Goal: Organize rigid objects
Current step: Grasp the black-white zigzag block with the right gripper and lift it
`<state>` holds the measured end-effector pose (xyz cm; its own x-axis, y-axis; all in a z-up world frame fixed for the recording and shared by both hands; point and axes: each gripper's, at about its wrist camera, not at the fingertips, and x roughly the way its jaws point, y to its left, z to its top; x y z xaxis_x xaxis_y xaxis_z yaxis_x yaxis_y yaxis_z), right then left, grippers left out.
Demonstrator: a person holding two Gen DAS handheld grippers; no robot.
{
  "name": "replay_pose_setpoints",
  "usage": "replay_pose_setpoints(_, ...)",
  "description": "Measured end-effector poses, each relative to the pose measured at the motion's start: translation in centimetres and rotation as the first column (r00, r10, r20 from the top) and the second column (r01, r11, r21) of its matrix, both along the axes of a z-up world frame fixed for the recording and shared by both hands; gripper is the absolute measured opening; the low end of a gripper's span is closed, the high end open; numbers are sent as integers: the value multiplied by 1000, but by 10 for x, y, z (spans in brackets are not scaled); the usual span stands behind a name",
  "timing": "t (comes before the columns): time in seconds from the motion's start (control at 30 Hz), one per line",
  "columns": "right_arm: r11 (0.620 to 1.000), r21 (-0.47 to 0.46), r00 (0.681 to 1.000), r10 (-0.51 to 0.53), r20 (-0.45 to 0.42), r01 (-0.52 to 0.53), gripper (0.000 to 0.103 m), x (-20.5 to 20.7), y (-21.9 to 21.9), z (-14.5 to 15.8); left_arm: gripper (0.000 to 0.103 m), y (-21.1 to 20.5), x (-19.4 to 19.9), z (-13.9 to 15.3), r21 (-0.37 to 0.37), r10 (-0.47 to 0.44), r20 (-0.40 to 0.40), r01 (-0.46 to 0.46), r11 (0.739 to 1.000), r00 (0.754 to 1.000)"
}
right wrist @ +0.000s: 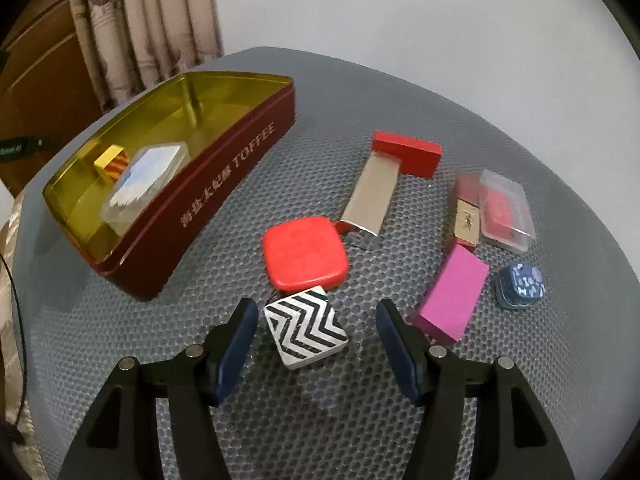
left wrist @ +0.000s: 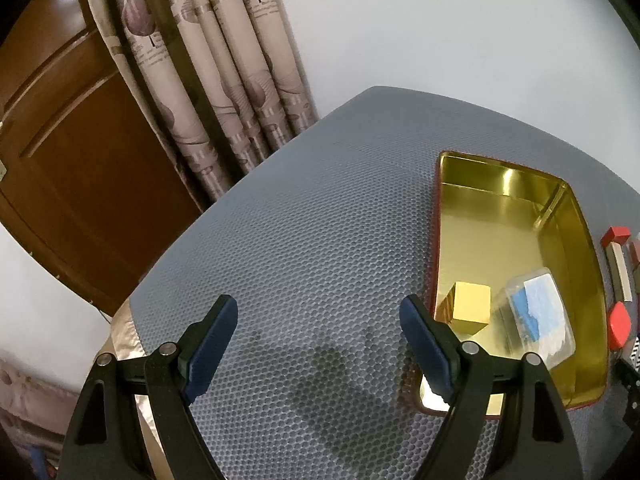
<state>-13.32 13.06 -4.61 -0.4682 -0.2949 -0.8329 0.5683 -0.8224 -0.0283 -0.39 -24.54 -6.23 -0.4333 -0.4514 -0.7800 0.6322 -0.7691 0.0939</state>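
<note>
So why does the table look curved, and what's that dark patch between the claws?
Left wrist view: the fisheye lens bows the grey mat; the patch is the left gripper's own shadow, and the gold tin glares. Right wrist view: same bending, edges soft.

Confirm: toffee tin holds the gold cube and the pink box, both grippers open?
Not quite. The toffee tin holds the gold cube and a clear plastic case; the pink box sits on the mat, per the right wrist view. Both grippers are open.

Soft, dim indoor light falls from above, casting a blurred shadow on the grey mat [left wrist: 312,240] just beside the toffee tin [left wrist: 568,216]. Glare streaks the tin's gold far wall. Fisheye bending curves the mat's edges, and black vignette fills the frame corners.
</note>
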Motion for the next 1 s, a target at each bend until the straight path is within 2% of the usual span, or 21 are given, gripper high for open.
replay_pose_setpoints(0.07,1000,-1,1000,10,1,-10,51,2,-2,-2,81,1,-1,-1,-5,0,5,0,1000,1000)
replay_pose_setpoints(0.1,1000,-11,1000,15,11,-15,40,2,-2,-4,81,2,-1,-1,-7,-2,7,2,1000,1000)
replay_pose_setpoints(0.13,1000,-15,1000,17,15,-16,38,3,-2,-5,81,3,-1,-1,-9,-2,8,2,1000,1000)
replay_pose_setpoints(0.33,999,-47,1000,-1,-3,1,38,11,0,-7,81,9,-3,2,-4,-10,17,10,1000,1000)
replay_pose_setpoints(0.6,990,-81,993,-114,-25,112,38,20,37,-5,81,41,-12,20,21,-106,8,106,994,994)
replay_pose_setpoints(0.8,968,-78,970,-243,-29,240,38,12,77,-6,81,89,-29,38,13,-255,0,255,967,967)
replay_pose_setpoints(1.0,931,-65,930,-363,-61,360,38,15,131,-8,81,141,-50,48,38,-413,1,413,910,911)
